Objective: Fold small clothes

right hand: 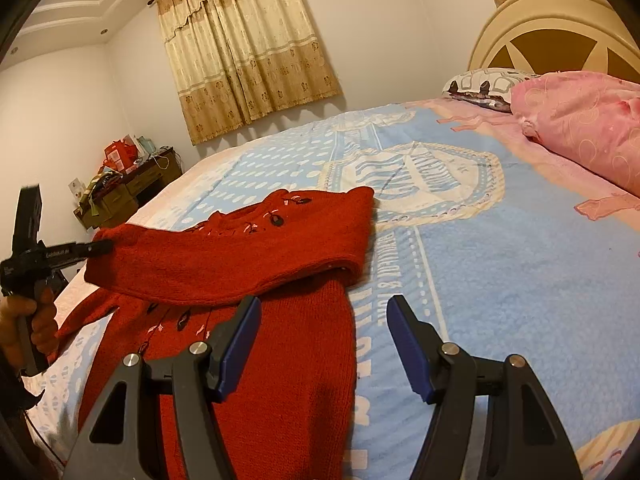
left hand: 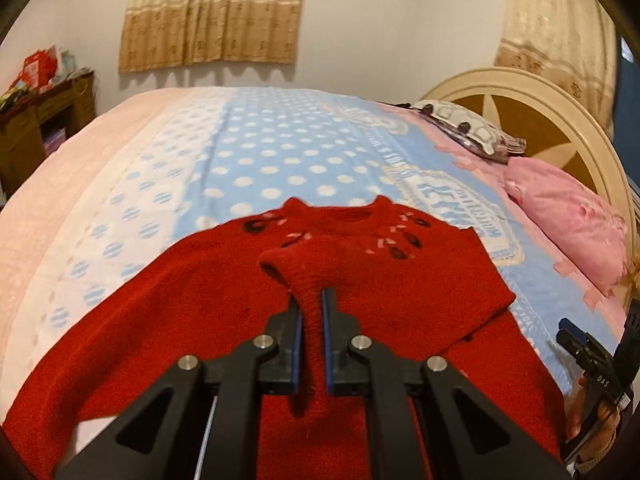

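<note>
1. The left tongs (left hand: 311, 300) were clamped on a sleeve (left hand: 298, 268) of the red sweater (left hand: 192, 280), which lay on the bed (left hand: 280, 152).
2. The right tongs (right hand: 320, 320) stood open and empty at the sweater's three o'clock edge.
3. Sleeve fold in hand; next, probably lay it across the body.

I can't see the red sweater's (left hand: 400, 304) hem, cut off at btm edge in both views. Left gripper's (right hand: 102, 246) tips are buried in the sleeve (right hand: 224, 256); clutter on the far cabinet (right hand: 128, 188) too small to ID.
</note>
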